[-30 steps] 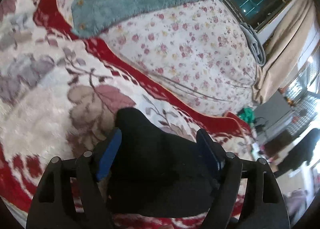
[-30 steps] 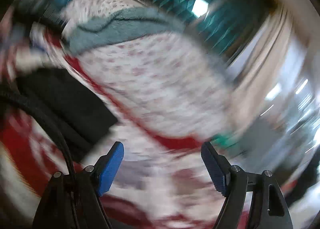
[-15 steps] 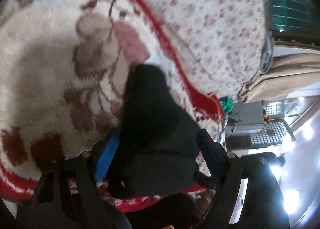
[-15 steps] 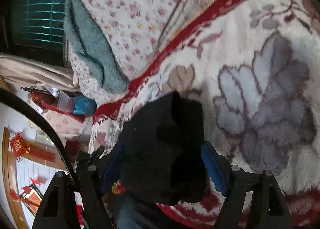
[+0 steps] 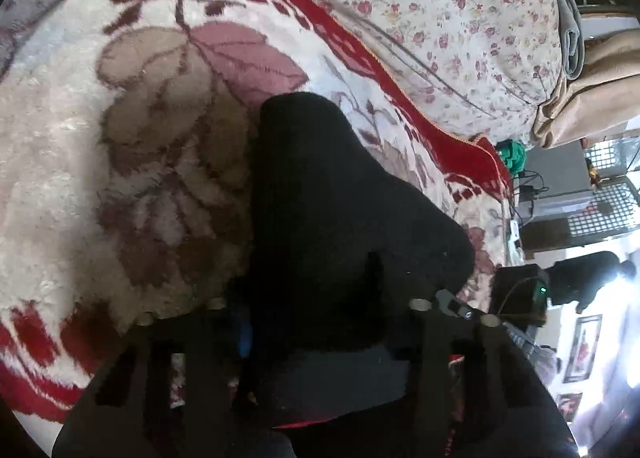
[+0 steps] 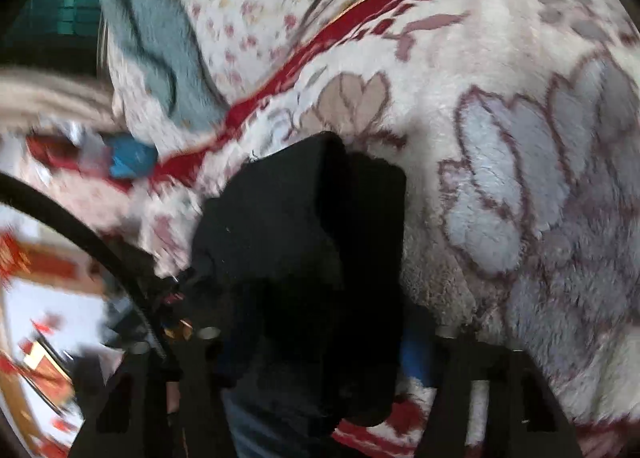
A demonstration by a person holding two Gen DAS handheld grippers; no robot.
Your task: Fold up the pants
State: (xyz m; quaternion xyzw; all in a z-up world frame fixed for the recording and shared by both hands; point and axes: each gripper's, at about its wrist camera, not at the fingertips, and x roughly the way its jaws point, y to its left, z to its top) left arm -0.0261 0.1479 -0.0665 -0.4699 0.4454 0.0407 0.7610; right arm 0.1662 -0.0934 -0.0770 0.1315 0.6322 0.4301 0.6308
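Note:
The black pants [image 5: 340, 218] lie bunched on a fluffy floral blanket [image 5: 100, 162]. In the left wrist view the cloth fills the space between my left gripper's fingers [image 5: 324, 322], which have closed in on it. In the right wrist view the same black pants [image 6: 304, 250] sit between my right gripper's fingers [image 6: 316, 342], also pressed against the cloth. The blue pads are mostly hidden by the fabric in both views.
A flowered quilt [image 5: 440, 18] is heaped behind the blanket's red border [image 5: 360, 54], with a teal towel [image 6: 152, 50] on it. Beige curtains [image 5: 592, 98] and room furniture [image 5: 560, 218] stand beyond the bed's edge.
Both grippers have closed from wide open onto the black pants. The right gripper swung in from the side to reach the cloth. Both cameras have tilted and moved closer.

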